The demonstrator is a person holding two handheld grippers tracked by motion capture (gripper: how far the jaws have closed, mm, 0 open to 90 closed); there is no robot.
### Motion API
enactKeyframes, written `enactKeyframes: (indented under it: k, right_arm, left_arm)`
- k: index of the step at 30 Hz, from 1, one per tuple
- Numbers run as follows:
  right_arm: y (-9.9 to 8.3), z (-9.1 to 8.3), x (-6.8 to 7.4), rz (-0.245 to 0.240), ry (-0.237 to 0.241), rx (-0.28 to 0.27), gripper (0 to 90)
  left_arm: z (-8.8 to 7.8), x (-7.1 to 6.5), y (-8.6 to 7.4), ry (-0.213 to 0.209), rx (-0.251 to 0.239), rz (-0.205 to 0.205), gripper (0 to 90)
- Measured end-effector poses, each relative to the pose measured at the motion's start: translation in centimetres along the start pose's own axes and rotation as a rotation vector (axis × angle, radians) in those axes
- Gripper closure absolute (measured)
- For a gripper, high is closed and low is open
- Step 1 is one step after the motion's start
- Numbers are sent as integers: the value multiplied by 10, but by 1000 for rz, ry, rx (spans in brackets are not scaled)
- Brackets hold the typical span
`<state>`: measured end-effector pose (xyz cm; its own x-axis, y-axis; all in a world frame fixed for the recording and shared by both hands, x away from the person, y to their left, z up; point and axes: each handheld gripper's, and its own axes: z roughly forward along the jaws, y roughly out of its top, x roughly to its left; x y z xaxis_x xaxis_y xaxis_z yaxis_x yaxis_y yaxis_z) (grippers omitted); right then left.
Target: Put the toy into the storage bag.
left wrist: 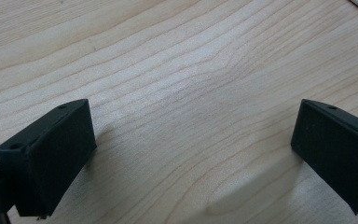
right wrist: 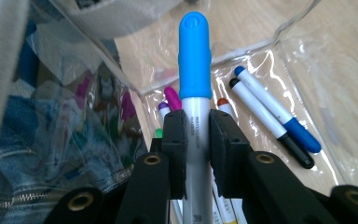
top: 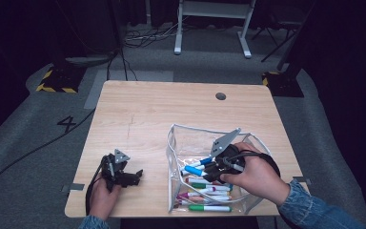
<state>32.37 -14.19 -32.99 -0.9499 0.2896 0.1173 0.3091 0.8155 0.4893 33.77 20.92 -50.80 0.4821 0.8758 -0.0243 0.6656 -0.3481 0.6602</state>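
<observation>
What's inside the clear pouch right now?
Clear pouch holds loose markers; right hand-held gripper grips a light-blue-capped marker. Any under the hand stay hidden.

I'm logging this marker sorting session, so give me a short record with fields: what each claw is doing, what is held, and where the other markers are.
Right claw: shut on light-blue-capped marker, held over the clear pouch
Left claw: open, nothing between its jaws, low over bare wooden table
Other markers: lying inside the pouch, caps of mixed colours
Pouch: open, on the table's near right part
</observation>
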Motion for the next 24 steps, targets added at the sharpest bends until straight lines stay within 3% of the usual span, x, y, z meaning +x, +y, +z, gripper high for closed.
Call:
enactKeyframes:
  k: [12, 16, 24]
  right_arm:
    - [-5, 29, -1, -40, 50, 126, 771]
    - [-4, 40, -3, -63, 74, 199, 771]
    - [-3, 54, -3, -90, 93, 293, 771]
  left_arm:
    - [0, 0, 0, 1, 0, -2, 0]
    - [0, 0, 0, 1, -1, -3, 0]
    - [0, 0, 0, 1, 0, -2, 0]
